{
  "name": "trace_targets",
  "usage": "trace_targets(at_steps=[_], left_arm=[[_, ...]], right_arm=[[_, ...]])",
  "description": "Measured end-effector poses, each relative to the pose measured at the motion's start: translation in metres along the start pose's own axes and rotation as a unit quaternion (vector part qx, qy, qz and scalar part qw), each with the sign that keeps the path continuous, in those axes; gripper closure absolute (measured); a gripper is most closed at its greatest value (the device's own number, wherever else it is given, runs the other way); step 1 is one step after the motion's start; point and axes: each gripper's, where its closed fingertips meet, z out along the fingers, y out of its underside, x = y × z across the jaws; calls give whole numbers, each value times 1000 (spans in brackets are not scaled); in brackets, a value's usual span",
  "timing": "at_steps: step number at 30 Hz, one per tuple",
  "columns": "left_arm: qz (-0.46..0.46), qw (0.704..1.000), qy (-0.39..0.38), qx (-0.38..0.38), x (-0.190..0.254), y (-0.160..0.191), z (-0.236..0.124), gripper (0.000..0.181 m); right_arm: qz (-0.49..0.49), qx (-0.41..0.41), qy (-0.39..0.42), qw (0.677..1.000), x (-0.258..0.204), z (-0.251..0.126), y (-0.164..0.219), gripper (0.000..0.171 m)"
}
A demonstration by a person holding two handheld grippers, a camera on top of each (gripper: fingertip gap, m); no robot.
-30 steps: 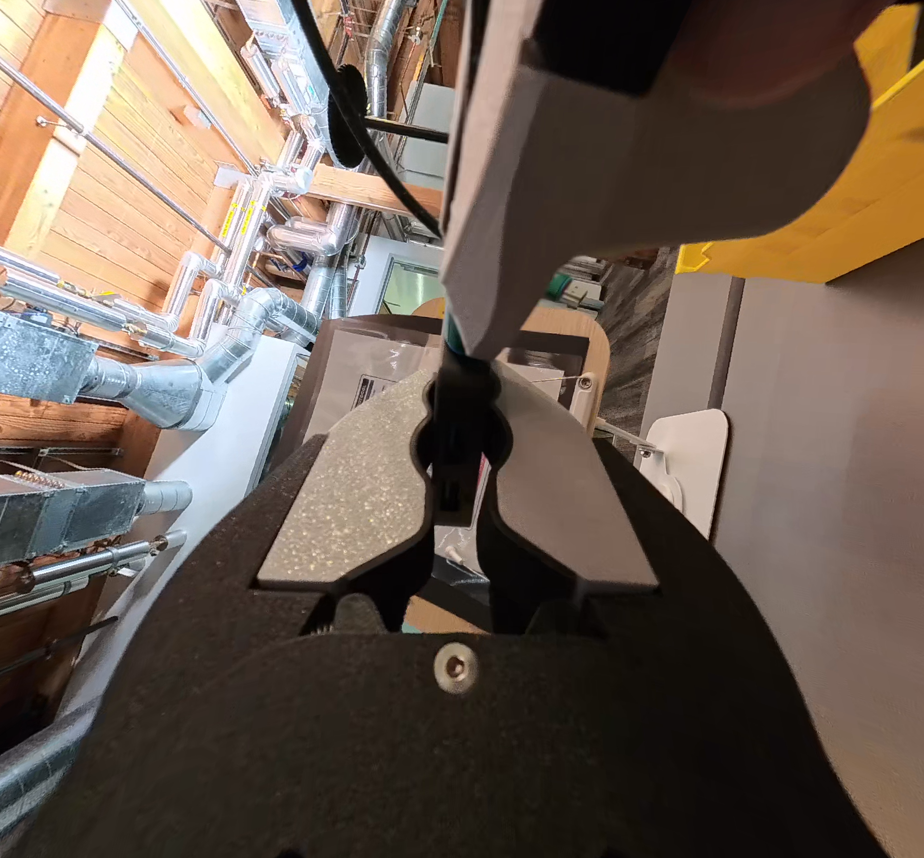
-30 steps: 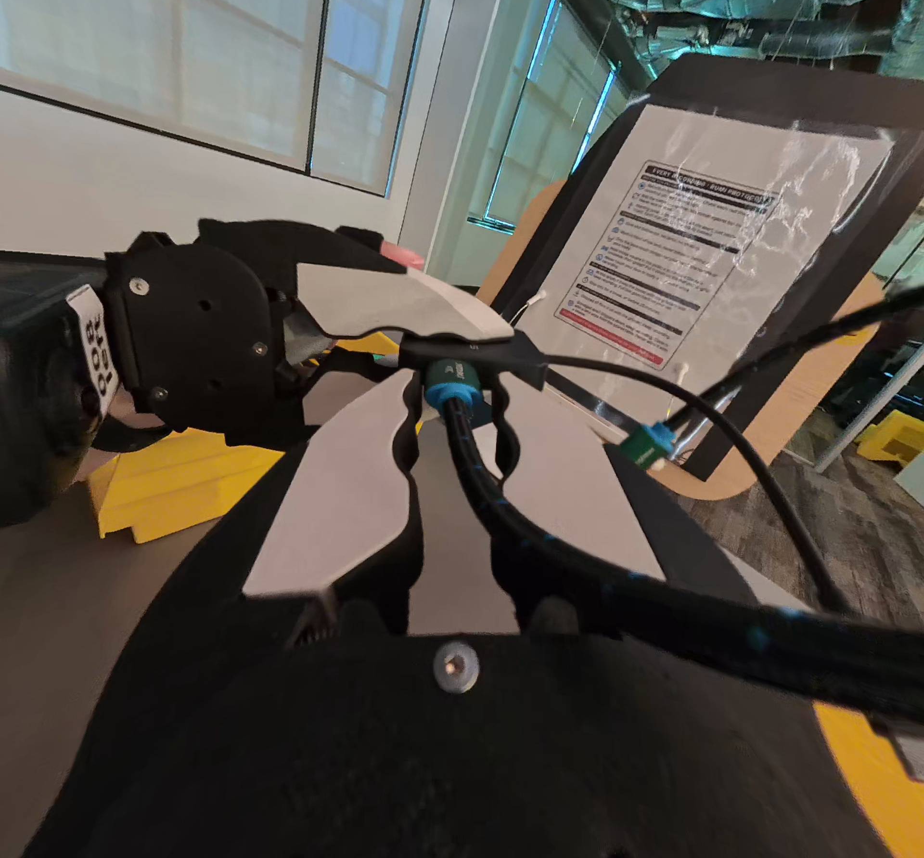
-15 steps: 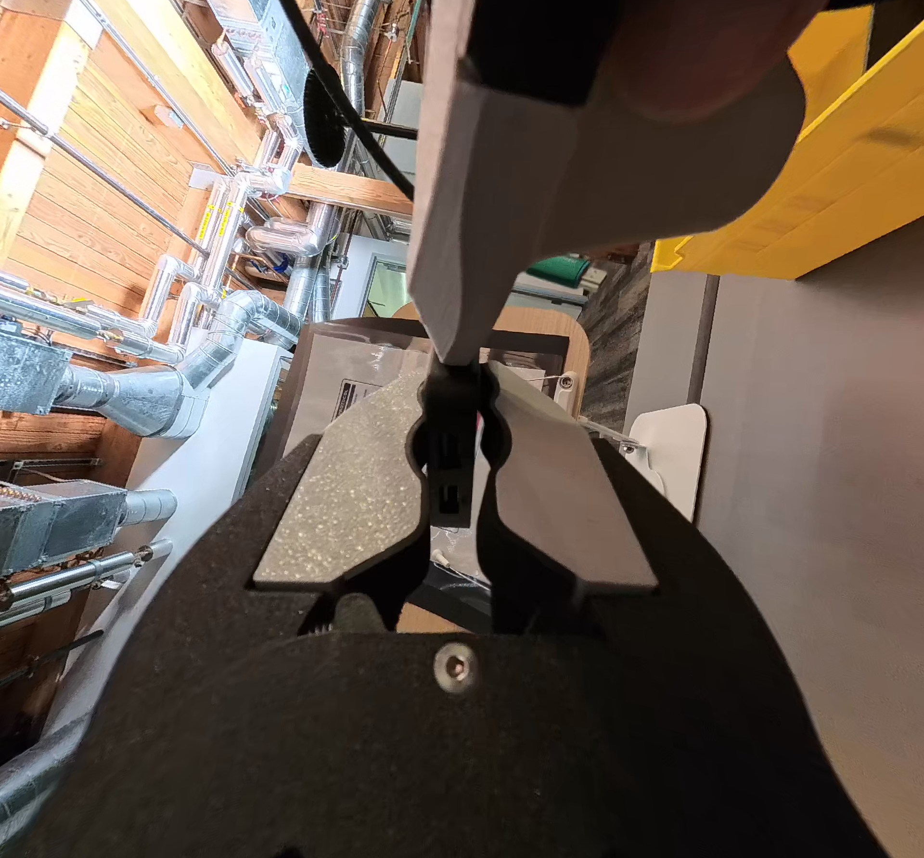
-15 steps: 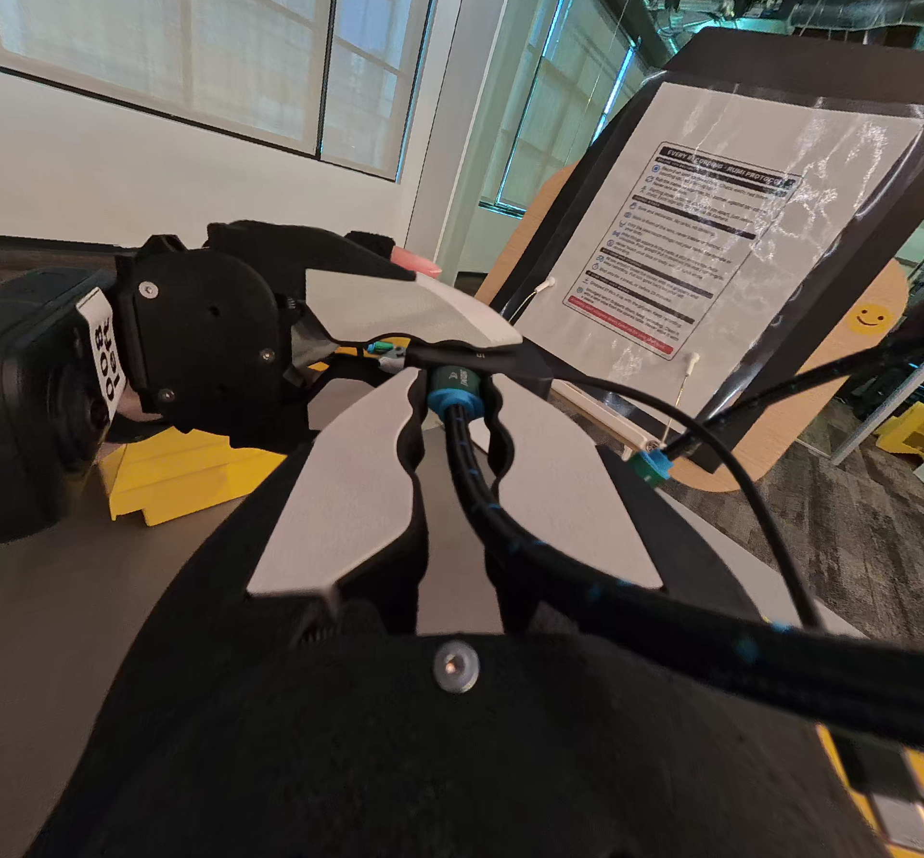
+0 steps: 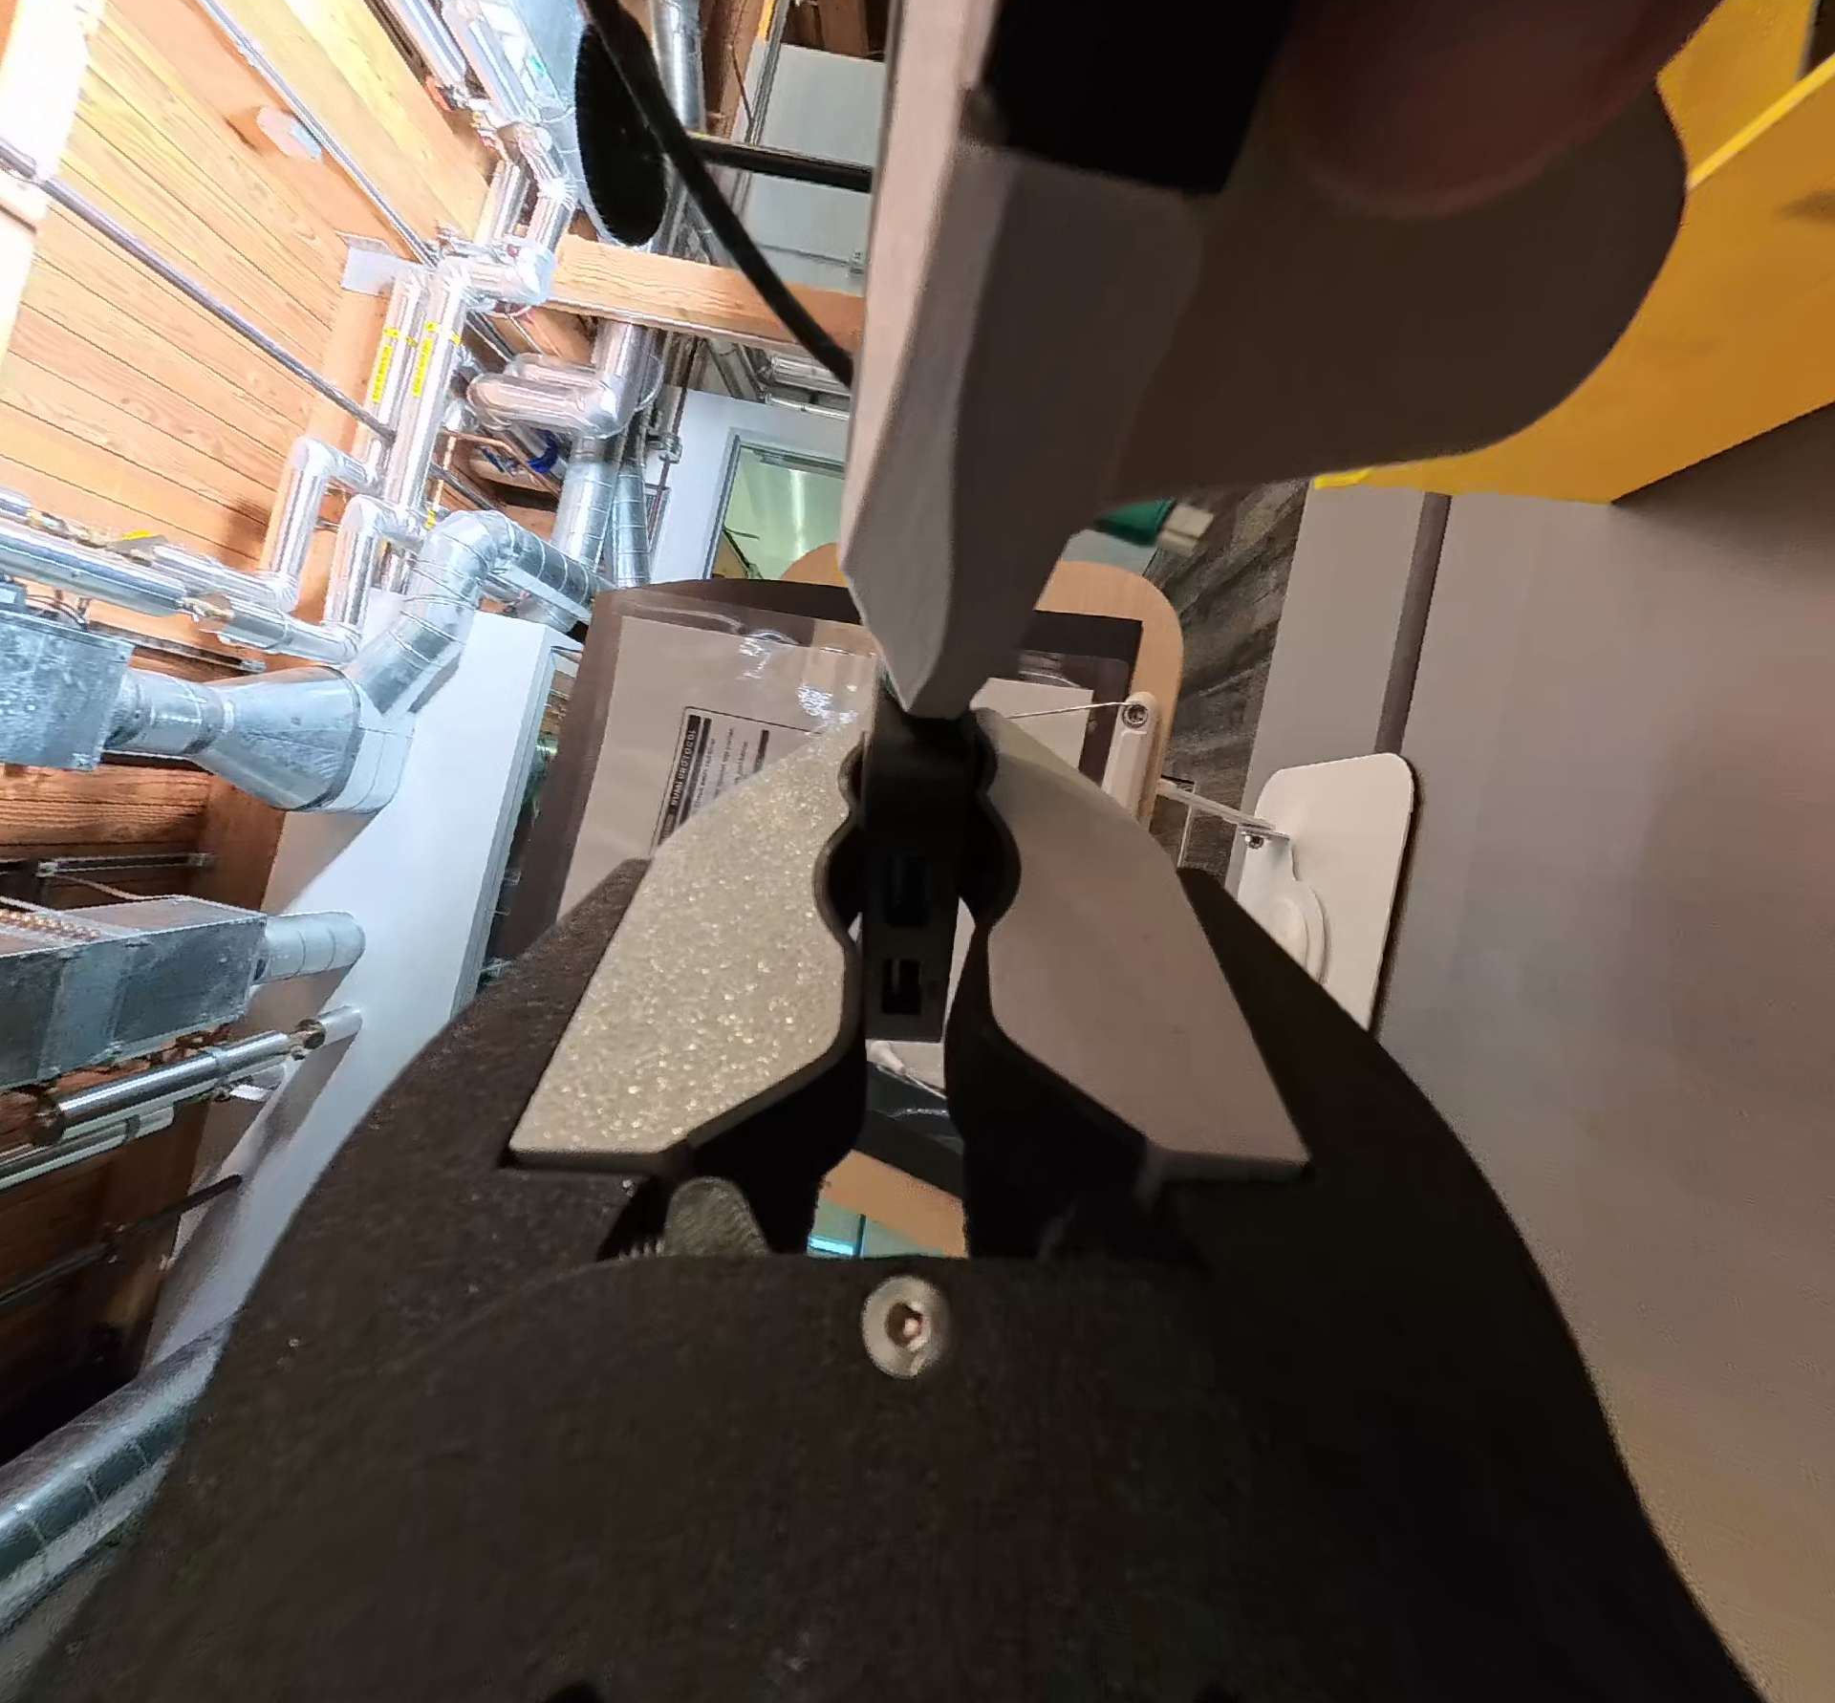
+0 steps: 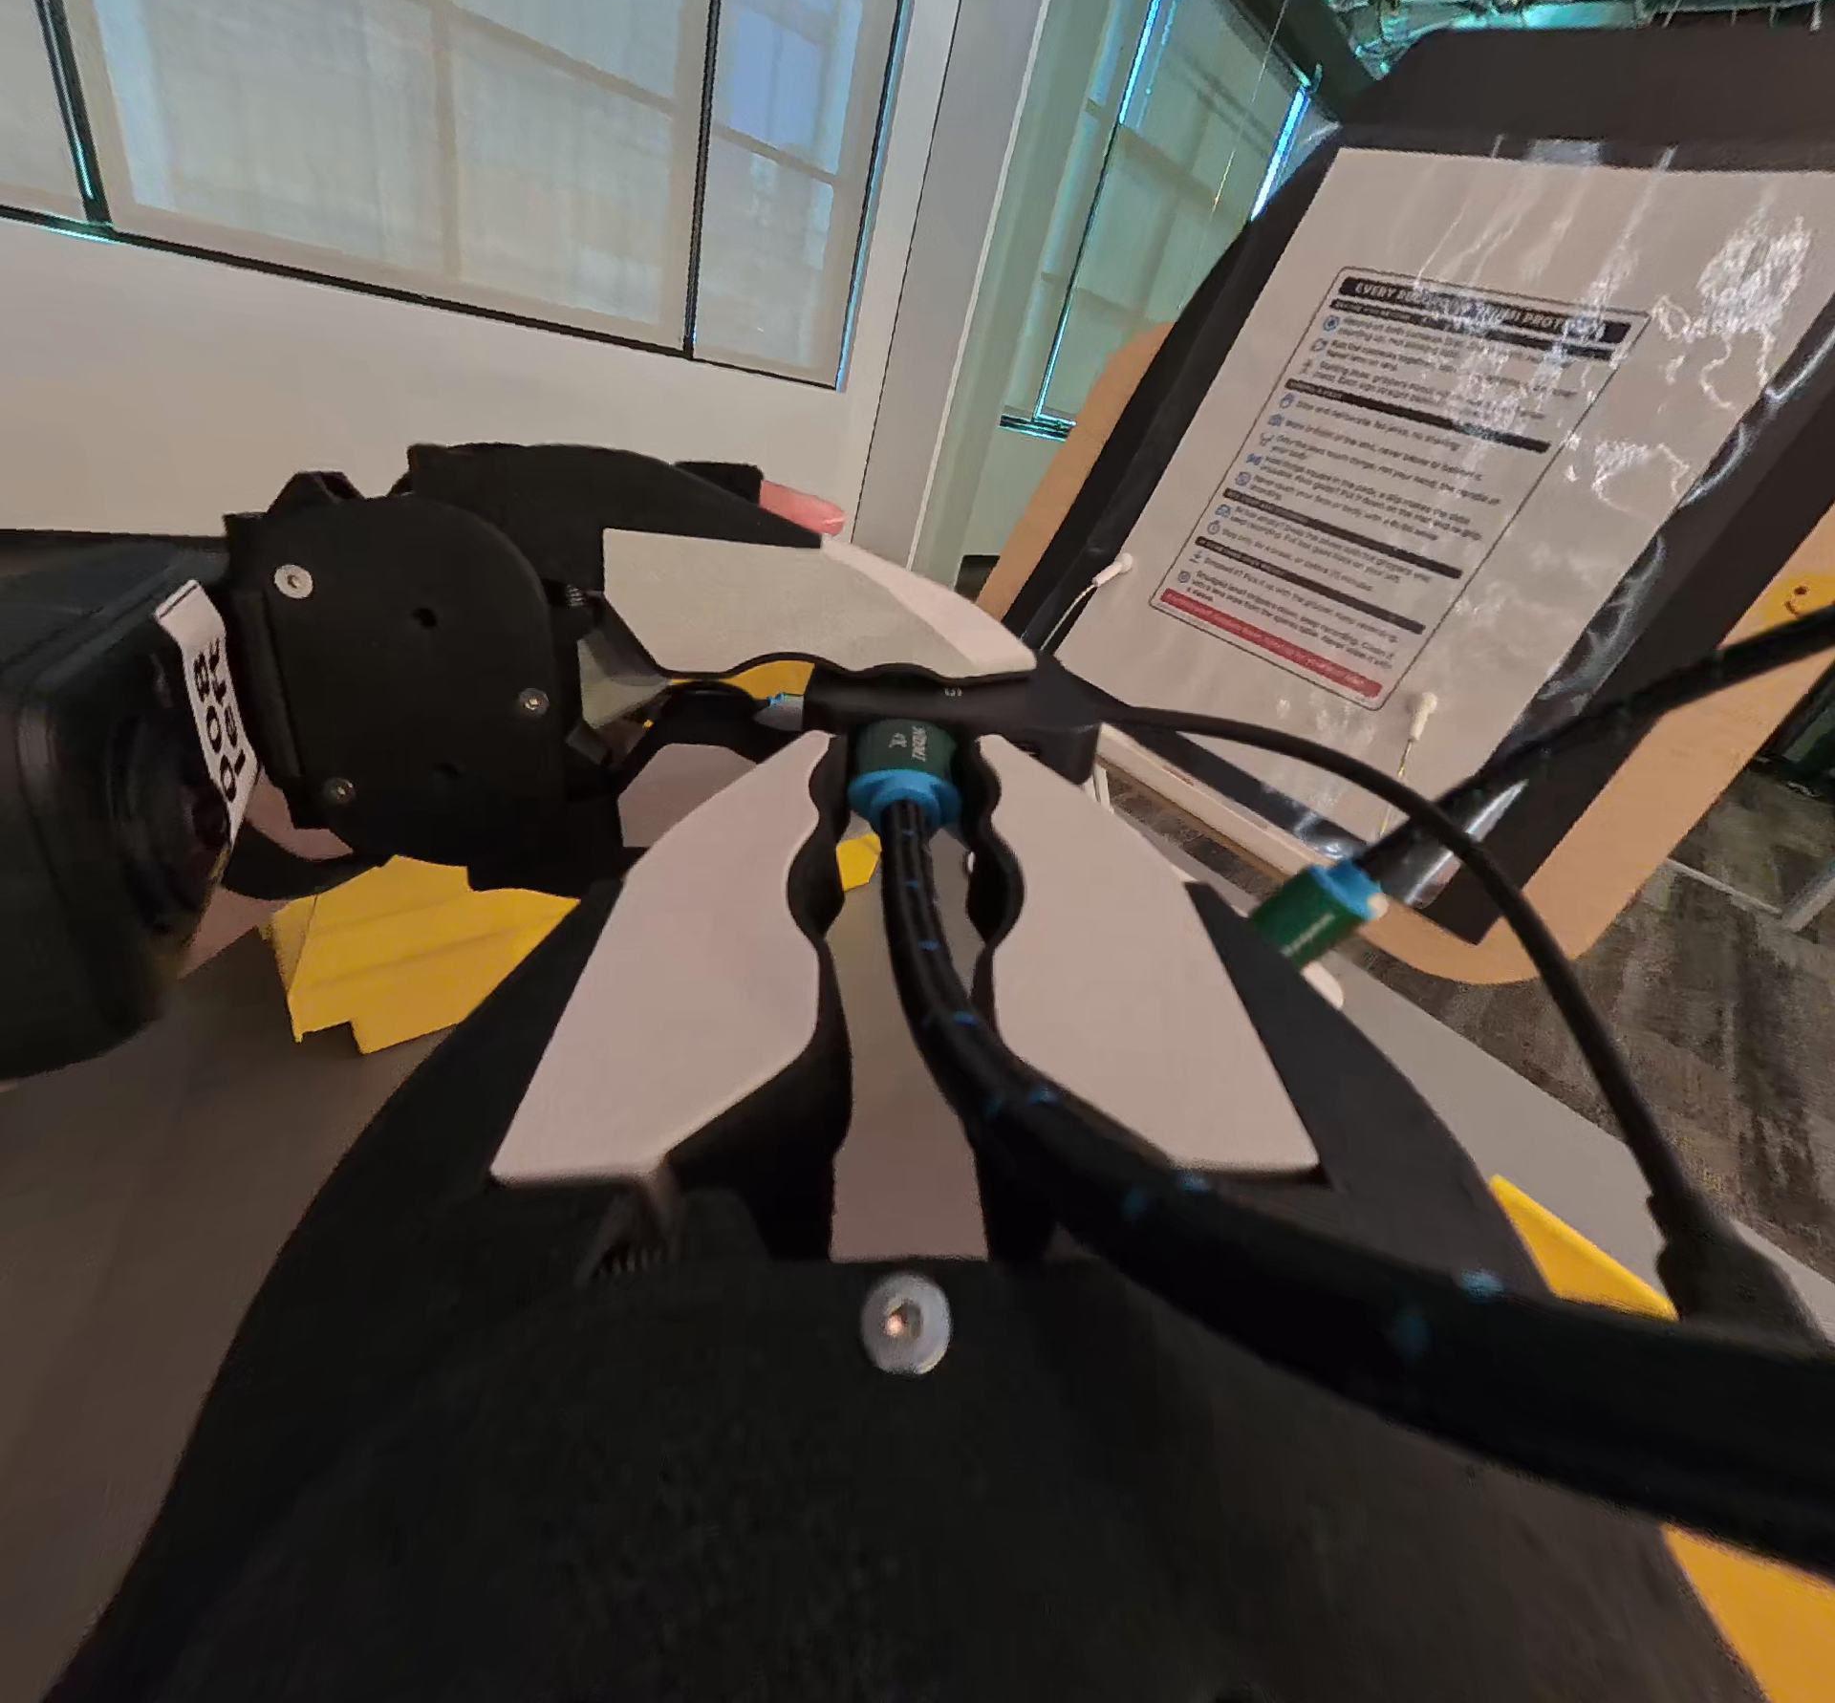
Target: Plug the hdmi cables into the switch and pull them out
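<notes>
My left gripper (image 5: 918, 752) is shut on the black hdmi switch (image 5: 906, 940), seen edge-on with its empty ports facing the camera. In the right wrist view the switch (image 6: 1053, 722) is held flat, with the left gripper's upper finger (image 6: 794, 603) on top of it. My right gripper (image 6: 902, 767) is shut on a green hdmi plug with a blue collar (image 6: 894, 742), whose tip is in the switch's near side. Its braided black cable (image 6: 953, 990) runs back over the right gripper. A second green plug (image 6: 1311, 911) hangs loose at the right. The right gripper's finger (image 5: 953, 464) fills the top of the left wrist view.
Both grippers are above a grey table (image 6: 149, 1209). A yellow bin (image 6: 397, 950) sits below the left gripper. A black board with a laminated sheet (image 6: 1440, 484) stands behind the switch. A thin black cable (image 6: 1489, 881) arcs from the switch to the right. The grippers' ends are close to 4 cm from one another.
The right gripper has pressed closer to the switch. The green of the plug no longer shows between the finger and the switch in the left wrist view. Both grips are unchanged.
</notes>
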Motion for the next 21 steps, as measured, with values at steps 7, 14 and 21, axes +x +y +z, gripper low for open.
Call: trace_targets(at_steps=[7,14,21], left_arm=[[-2,999,-22,-43,-18,13,-4,168],[-119,983,-93,-106,-99,99,-57,167],[-54,990,-44,-125,-82,87,-50,167]], right_arm=[[-8,23,-1,1000,-2,-8,-16,149],[-26,-67,-15,997,39,-45,-42,150],[90,-389,-196,895,46,-147,44,149]])
